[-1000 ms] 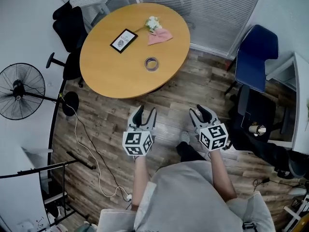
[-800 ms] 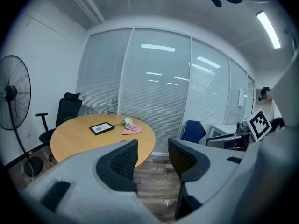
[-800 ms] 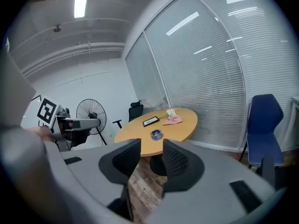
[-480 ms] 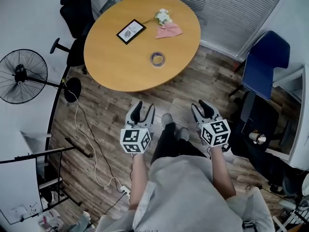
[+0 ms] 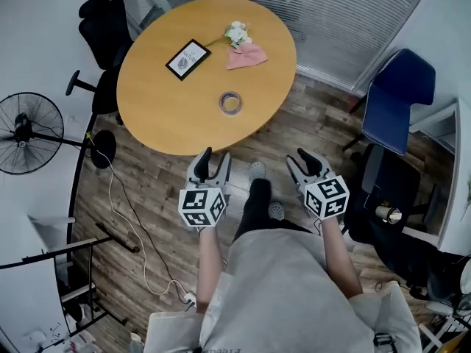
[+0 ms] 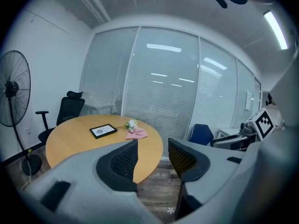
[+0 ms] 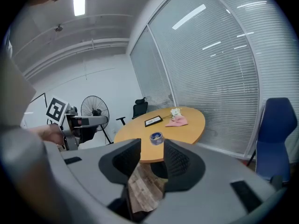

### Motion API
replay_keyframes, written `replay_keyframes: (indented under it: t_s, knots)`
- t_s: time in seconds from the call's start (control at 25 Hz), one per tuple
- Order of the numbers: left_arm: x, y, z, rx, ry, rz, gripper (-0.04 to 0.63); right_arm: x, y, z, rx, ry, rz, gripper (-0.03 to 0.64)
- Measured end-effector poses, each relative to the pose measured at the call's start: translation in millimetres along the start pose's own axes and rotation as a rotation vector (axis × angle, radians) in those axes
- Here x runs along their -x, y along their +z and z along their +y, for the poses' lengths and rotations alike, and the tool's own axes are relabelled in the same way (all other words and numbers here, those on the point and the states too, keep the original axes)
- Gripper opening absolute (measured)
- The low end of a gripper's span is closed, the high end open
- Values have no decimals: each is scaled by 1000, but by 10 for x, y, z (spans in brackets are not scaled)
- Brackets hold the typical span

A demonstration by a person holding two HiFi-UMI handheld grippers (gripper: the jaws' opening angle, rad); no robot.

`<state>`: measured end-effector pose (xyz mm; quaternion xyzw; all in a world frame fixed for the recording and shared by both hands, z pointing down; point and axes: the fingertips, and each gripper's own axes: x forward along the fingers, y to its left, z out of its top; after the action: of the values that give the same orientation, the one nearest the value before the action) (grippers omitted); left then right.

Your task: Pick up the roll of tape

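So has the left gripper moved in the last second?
Yes. The left gripper has come forward toward the round table; its tips now meet the table's near edge in the head view.

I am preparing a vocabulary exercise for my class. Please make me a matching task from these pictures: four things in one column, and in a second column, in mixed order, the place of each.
Things:
1. roll of tape
2. framed picture
3. pink cloth
4. blue chair

Places:
A. on the floor, right of the table in the head view
B. right next to the white flowers
C. alone, on the part of the table nearest the person
D. on the left part of the table in the head view

Pairs: 1-C, 2-D, 3-B, 4-A.
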<state>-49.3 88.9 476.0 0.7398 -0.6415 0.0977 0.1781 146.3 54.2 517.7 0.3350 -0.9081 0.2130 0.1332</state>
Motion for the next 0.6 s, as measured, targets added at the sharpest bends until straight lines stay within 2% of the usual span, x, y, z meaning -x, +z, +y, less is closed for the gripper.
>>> replay_keyframes:
  t_s: [0.28,0.6]
  knots:
    - [-551,248,202,2,-16,4,184,-386,313,-303,-1,-18,-3,137]
    - [-1114,527,735,21,-2,13,184,-1092,663,-449,8,-10,14,137]
